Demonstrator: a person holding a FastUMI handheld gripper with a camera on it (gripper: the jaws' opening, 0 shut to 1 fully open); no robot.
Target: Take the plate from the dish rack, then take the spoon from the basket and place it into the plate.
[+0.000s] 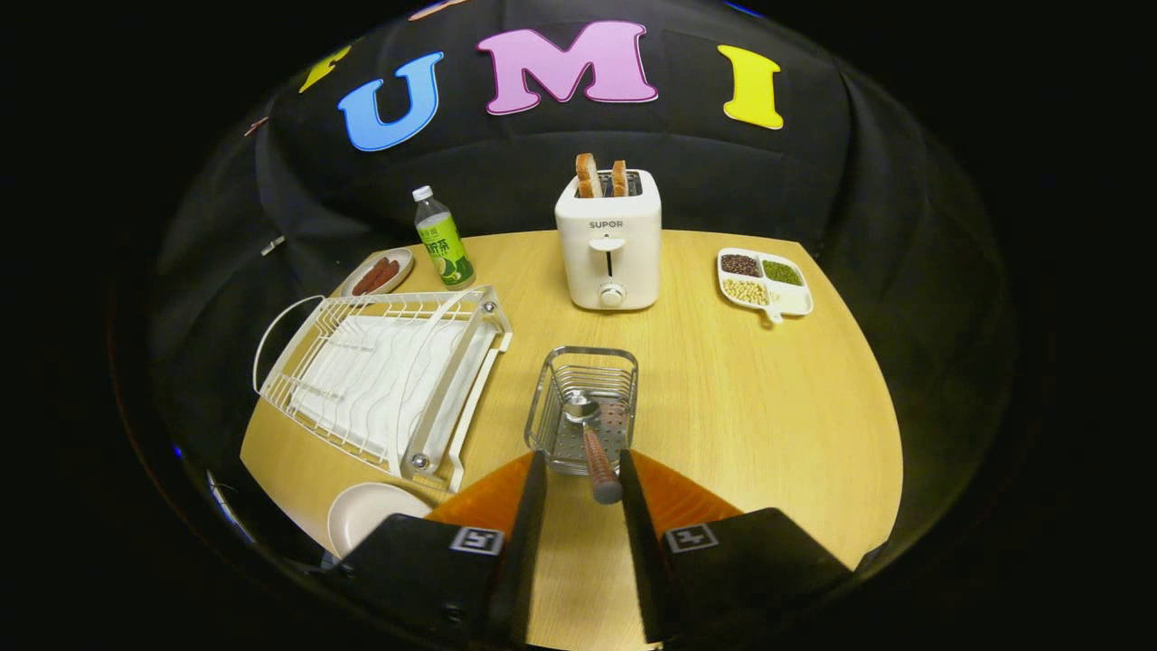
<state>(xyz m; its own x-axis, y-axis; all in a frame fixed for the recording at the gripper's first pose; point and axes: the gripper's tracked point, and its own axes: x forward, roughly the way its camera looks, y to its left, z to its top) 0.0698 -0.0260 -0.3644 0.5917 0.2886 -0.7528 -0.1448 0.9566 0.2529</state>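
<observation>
**A:** What does the gripper view show?

**B:** A round wooden desk (723, 407) against black cloth. The gripper (583, 479) has its fingers spread apart, holding nothing. A spoon (592, 443) leans in a wire basket (583, 407) just ahead of them, near the desk's front edge. Its handle end pokes out between the fingertips, not touching either as far as I can tell.

**A:** And the plate?

**B:** The plate (362, 515) lies flat at the front left edge, beside the white dish rack (389, 380), which holds no dishes.

**A:** How will the spoon handle?

**B:** I judge it light and stiff. The metal bowl looks slick; the reddish handle, likely wood, looks the better place to take hold, near its free end.

**A:** What else is around?

**B:** At the back edge stand a white toaster (607, 244) with two bread slices and a green bottle (443, 240). A small dish of sausages (380, 271) sits at the back left, a divided tray of beans (764, 282) at the back right. The wood looks smooth and level.
</observation>
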